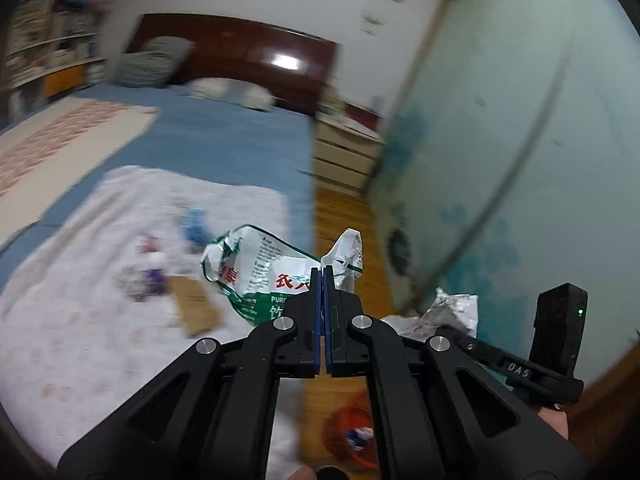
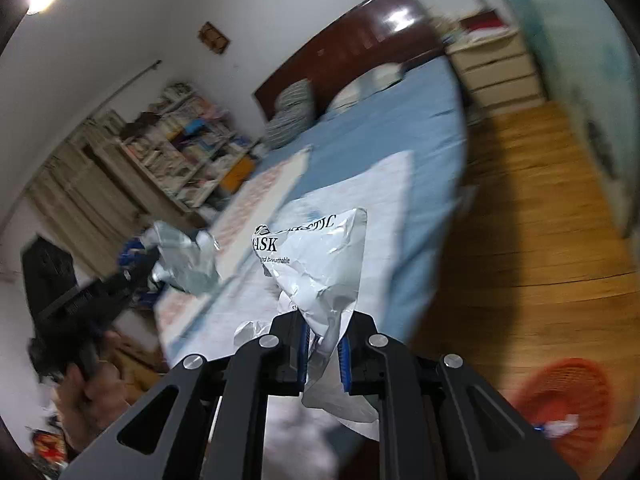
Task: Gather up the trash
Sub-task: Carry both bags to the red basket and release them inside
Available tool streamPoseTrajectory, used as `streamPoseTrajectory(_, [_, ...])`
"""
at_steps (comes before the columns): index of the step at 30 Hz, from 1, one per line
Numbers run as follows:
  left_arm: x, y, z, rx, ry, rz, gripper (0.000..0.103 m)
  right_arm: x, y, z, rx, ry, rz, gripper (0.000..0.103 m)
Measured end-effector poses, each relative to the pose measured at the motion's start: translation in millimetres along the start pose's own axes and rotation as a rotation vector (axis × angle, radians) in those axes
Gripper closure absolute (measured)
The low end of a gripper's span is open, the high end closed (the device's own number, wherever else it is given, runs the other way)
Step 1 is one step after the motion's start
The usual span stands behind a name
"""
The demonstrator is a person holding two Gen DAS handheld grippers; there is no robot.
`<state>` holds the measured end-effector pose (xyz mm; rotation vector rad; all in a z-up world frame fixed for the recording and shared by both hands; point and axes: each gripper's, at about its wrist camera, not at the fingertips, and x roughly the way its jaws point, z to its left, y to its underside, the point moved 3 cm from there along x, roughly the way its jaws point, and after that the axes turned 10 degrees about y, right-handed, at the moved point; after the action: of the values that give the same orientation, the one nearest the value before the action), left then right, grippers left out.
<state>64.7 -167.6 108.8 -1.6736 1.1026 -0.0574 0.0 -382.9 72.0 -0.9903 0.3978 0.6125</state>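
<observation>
- Bedroom floorboards [image 2: 540,216] run along the side of a blue-sheeted bed [image 1: 224,136], and an orange basket [image 2: 568,396] sits on the wood low at my right; I take it as the bin for the trash.
- Nearest to me, my right gripper [image 2: 324,344] is clenched on a crumpled white mask wrapper [image 2: 320,256]. Only a thin twisted neck sits between the pads, and most of the film stands up past them, so I judge a quick swing could pull it free and drop it on the floor short of the basket.
- My left gripper [image 1: 322,276] has its jaws pressed fully together on the edge of a green and white plastic bag [image 1: 264,268]. That pinch catches only a thin fold; slick film can slide out, and the loose body may snag the basket rim.
- Both grippers sit close side by side, so I risk knocking one load with the other over a narrow opening.
- Further out, small blurred scraps and a brown card piece [image 1: 192,308] lie on the white towel [image 1: 120,280] on the bed; I cannot tell what the scraps are, and a dangling bag could sweep them off.
- Basket already holds something, so a light wrapper may bounce out.
</observation>
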Motion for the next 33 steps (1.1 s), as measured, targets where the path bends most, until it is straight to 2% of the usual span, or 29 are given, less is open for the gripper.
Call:
streamPoseTrajectory(5, [79,36,-63,0.062,0.131,0.141,0.102,-63,20,-94,0.09,0.17,-0.035,0.089])
streamPoseTrajectory(7, [124,64,-80,0.074,0.172,0.233,0.102,-75,34,-133,0.147,0.214,-0.031,0.089])
streamPoseTrajectory(11, [195,123,-95,0.127,0.184,0.402,0.102,-75,66,-196,0.221,0.306,-0.001,0.089])
streamPoseTrajectory(14, [251,175,-104,0.22,0.187,0.508,0.102,-59,100,-240,0.276,0.359,0.05,0.089])
streamPoseTrajectory(17, [301,242,-100,0.174,0.198,0.661,0.102,-28,139,-283,0.319,0.409,0.134,0.089])
streamPoseTrajectory(19, [318,269,-100,0.197,0.213,0.707,0.102,0,170,-310,0.351,0.442,0.216,0.089])
streamPoseTrajectory(22, [330,295,-94,0.259,0.149,0.753,0.102,29,209,-336,0.39,0.495,0.302,0.089])
streamPoseTrajectory(26, [341,325,-97,0.269,0.141,0.818,0.102,47,229,-353,0.408,0.503,0.347,0.089])
streamPoseTrajectory(33, [344,341,-94,0.286,0.122,0.866,0.102,59,237,-372,0.425,0.529,0.365,0.089])
